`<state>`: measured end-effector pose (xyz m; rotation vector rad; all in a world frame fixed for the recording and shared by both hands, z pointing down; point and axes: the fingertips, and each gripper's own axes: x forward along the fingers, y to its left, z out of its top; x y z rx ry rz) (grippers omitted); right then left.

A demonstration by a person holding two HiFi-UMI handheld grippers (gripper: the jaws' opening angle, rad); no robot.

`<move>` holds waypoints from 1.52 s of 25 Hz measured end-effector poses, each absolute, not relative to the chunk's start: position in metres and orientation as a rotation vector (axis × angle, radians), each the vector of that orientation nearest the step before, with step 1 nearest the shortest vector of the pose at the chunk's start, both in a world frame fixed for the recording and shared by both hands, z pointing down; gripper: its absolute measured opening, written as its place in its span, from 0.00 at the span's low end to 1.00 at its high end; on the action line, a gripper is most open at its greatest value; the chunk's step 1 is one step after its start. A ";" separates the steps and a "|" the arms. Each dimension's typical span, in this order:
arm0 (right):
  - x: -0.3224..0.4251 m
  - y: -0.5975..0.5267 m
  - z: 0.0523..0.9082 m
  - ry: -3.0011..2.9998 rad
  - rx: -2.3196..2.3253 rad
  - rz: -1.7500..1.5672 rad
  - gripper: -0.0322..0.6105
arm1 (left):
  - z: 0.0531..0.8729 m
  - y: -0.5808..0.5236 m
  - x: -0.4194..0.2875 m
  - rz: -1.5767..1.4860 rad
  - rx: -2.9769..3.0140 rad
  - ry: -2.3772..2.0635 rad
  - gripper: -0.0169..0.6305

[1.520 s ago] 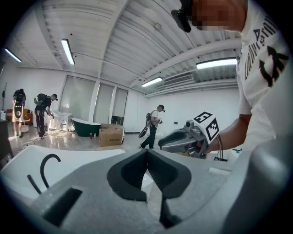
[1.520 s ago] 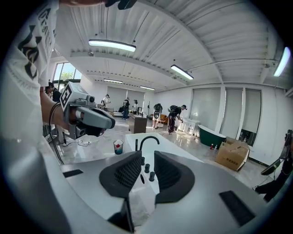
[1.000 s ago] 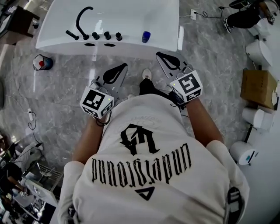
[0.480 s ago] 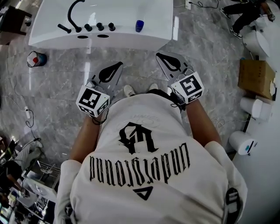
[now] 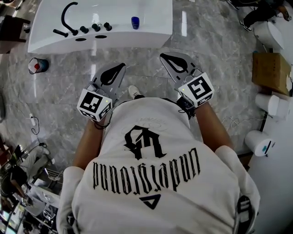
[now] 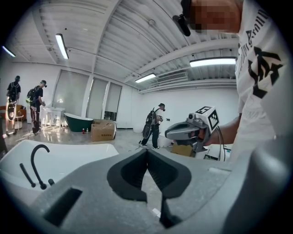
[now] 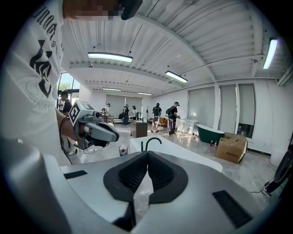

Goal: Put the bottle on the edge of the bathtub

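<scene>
A blue bottle (image 5: 135, 22) is seen standing on the white bathtub (image 5: 151, 35) edge, near a black tap (image 5: 67, 13); the left gripper (image 5: 121, 67) and right gripper (image 5: 163, 57) are held over the grey floor (image 5: 219, 55), jaws together.

The head view looks steeply down from above the person onto the floor and the white bathtub (image 5: 151, 18). Each gripper view looks nearly level along its own fingers (image 6: 126, 176). All three views share the bathtub's black faucet (image 6: 35, 157).

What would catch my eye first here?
Two grey claws, the left claw and the right claw, jut out shut and empty before the person's white shirt. Beyond them stands a white bathtub with a black tap and a small blue bottle on its rim.
</scene>
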<state>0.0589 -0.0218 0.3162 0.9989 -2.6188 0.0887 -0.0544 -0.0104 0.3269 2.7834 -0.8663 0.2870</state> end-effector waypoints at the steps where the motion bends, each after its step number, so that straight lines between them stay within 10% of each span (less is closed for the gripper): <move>1: 0.065 -0.018 0.316 -2.622 0.999 0.091 0.07 | 0.328 -0.007 -0.048 0.294 2.782 -0.862 0.05; 38: 0.206 0.174 0.293 -2.766 0.737 -0.012 0.07 | 0.296 0.183 0.089 0.259 2.734 -1.172 0.05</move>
